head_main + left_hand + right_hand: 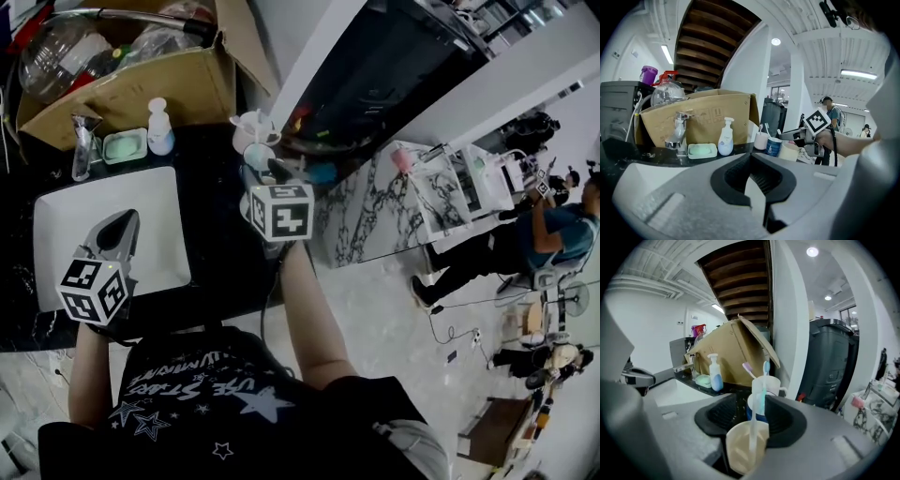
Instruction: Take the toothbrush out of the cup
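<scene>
A white toothbrush [753,427] stands upright in a cream cup [746,451] close in front of my right gripper [753,401]. Its handle rises between the two jaws, which stand open on either side with a gap to the pads. Behind it are a blue cup [759,412] and a white mug [771,383] that holds a pink and a blue brush. In the head view the right gripper [272,173] points at the cups [255,141] on the dark counter. My left gripper [127,217] hovers over the white sink [66,211], shut and empty.
At the back of the counter stand a faucet [82,141], a green soap dish [125,145], a soap bottle [159,127] and an open cardboard box [141,89]. A dark bin [394,66] is to the right. A seated person [553,230] is far right.
</scene>
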Available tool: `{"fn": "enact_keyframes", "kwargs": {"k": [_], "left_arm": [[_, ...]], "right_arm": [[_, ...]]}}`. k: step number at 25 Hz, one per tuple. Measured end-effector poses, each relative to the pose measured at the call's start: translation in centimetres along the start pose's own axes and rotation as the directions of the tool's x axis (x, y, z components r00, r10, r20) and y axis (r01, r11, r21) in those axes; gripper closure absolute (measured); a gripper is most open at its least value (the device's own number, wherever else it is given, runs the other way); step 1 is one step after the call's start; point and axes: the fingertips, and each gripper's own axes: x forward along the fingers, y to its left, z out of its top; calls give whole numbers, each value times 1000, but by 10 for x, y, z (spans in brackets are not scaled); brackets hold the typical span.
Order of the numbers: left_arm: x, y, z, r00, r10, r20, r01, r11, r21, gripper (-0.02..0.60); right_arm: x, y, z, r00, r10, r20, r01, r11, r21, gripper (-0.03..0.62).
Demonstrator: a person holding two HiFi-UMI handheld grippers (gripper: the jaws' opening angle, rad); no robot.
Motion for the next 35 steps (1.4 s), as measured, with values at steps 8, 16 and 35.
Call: {"fn": "enact_keyframes", "kwargs": {"k": [8,16,35], "left_arm": [[-11,-1,-14,997,79,7,-79,996,-41,572],[-18,11,-18,998,65,1,-64,997,-51,572],[-51,38,-11,999,-36,32,37,999,-38,571]], "right_arm": [[12,0,-6,996,17,-87,-22,998,-54,486],[11,-2,-7,993,-45,-108,40,998,-46,572],[-68,38,83,961,-135,242,151,987,-49,576]]}}
